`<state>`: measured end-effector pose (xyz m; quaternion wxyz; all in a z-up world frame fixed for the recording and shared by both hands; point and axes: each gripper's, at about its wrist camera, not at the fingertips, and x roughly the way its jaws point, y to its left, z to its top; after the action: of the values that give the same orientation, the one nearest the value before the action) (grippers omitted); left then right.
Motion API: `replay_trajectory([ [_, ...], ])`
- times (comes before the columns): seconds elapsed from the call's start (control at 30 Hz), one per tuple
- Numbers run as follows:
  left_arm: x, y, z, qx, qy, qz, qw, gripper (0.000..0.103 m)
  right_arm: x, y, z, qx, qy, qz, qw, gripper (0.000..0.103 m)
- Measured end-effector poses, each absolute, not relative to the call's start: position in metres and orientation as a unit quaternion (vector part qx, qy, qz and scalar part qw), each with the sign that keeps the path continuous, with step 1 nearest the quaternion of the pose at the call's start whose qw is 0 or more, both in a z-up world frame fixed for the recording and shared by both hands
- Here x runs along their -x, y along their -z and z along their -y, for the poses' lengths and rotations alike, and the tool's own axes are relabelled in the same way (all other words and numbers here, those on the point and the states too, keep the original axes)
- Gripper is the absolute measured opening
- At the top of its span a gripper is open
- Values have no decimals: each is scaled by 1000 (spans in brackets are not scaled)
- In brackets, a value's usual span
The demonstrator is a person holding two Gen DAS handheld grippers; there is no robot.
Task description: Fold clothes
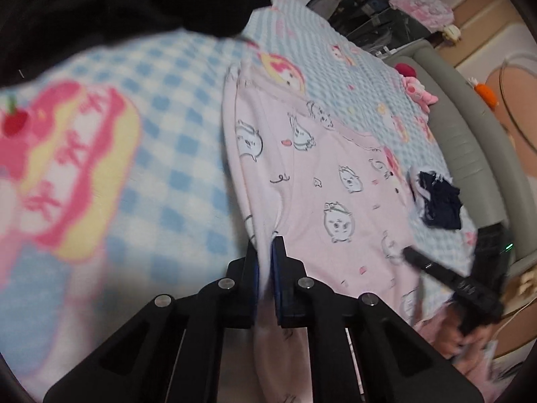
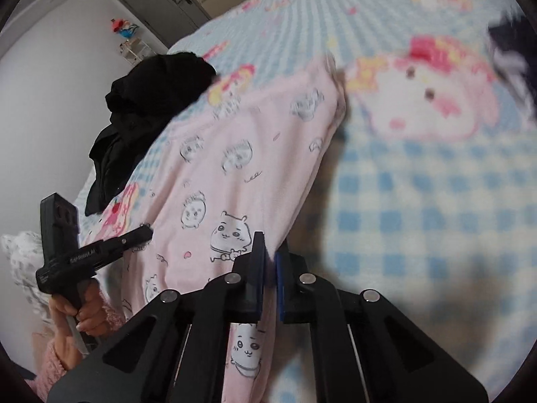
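Left wrist view first: black clothes (image 1: 100, 3) are bunched up top left on my bed's blue-and-white checked blanket (image 1: 174, 141), which has a big pink cake print on it. My left gripper (image 1: 265, 268) is clamped down on the edge of the pink cartoon-print pyjama piece (image 1: 329, 181), fabric pinched right between the blue pads, the rest of it spread out over the blanket to the right. Further right there's a small dark navy garment (image 1: 438, 203) lying near the bed's edge, and my right gripper (image 1: 407, 253) pokes in from the right, touching the pink fabric.

Right wrist view: my left hand (image 2: 82, 305) with its gripper sits at the far left, the black clothes above it. Then the pink pyjama piece drapes down the middle, and my right gripper (image 2: 270, 262) is squeezed shut on its edge. Checked blanket fills the right side, pretty blurry.
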<state>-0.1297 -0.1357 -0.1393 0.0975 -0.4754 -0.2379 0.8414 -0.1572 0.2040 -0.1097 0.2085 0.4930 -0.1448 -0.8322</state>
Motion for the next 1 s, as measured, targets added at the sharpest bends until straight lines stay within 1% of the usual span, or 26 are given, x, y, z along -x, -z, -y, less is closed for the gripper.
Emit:
replay_trajectory([
  [0.07, 126, 137, 143, 471, -848, 230, 74, 5, 156, 106, -199, -486, 848, 103, 185, 3],
  [0.13, 127, 144, 161, 475, -838, 260, 67, 5, 159, 122, -200, -500, 849, 72, 153, 3],
  [0.2, 128, 150, 176, 473, -826, 296, 74, 5, 162, 147, -205, -531, 832, 77, 143, 4],
  [0.23, 128, 149, 178, 465, -823, 313, 91, 6, 159, 148, -208, -527, 832, 90, 150, 4],
  [0.3, 127, 145, 179, 451, -827, 318, 104, 9, 154, 141, -212, -510, 838, 107, 160, 9],
  [0.33, 126, 143, 179, 444, -829, 321, 111, 13, 154, 135, -213, -502, 841, 112, 166, 18],
  [0.37, 127, 143, 180, 440, -829, 324, 115, 23, 153, 129, -214, -495, 844, 117, 173, 27],
  [0.4, 129, 145, 180, 440, -824, 336, 122, 31, 156, 125, -216, -488, 847, 120, 172, 27],
  [0.43, 132, 149, 181, 441, -814, 353, 135, 45, 158, 121, -218, -481, 851, 123, 171, 27],
  [0.47, 136, 153, 179, 442, -803, 372, 149, 48, 161, 117, -221, -474, 855, 126, 170, 27],
  [0.53, 146, 161, 170, 450, -789, 384, 165, 48, 172, 117, -228, -480, 850, 142, 164, 28],
  [0.57, 152, 163, 163, 459, -790, 371, 163, 46, 178, 119, -231, -484, 846, 153, 164, 29],
  [0.6, 157, 164, 155, 468, -794, 354, 159, 46, 185, 123, -232, -488, 841, 164, 164, 30],
  [0.63, 163, 164, 147, 476, -801, 330, 153, 42, 194, 129, -231, -494, 836, 174, 164, 35],
  [0.67, 168, 165, 139, 484, -807, 306, 146, 27, 204, 137, -230, -504, 828, 183, 164, 39],
  [0.73, 176, 163, 127, 497, -816, 266, 127, 8, 221, 152, -225, -525, 811, 197, 167, 39],
  [0.77, 178, 161, 124, 501, -818, 255, 118, 6, 224, 154, -221, -525, 810, 198, 171, 35],
  [0.8, 177, 158, 124, 502, -820, 251, 110, 5, 227, 156, -218, -526, 808, 199, 175, 26],
  [0.83, 175, 155, 123, 503, -824, 242, 101, 5, 228, 154, -214, -522, 811, 191, 182, 7],
  [0.97, 172, 147, 126, 508, -841, 176, 64, 5, 224, 144, -209, -514, 833, 138, 154, 4],
  [1.0, 174, 151, 132, 513, -839, 174, 58, 5, 223, 142, -210, -509, 840, 123, 143, 4],
])
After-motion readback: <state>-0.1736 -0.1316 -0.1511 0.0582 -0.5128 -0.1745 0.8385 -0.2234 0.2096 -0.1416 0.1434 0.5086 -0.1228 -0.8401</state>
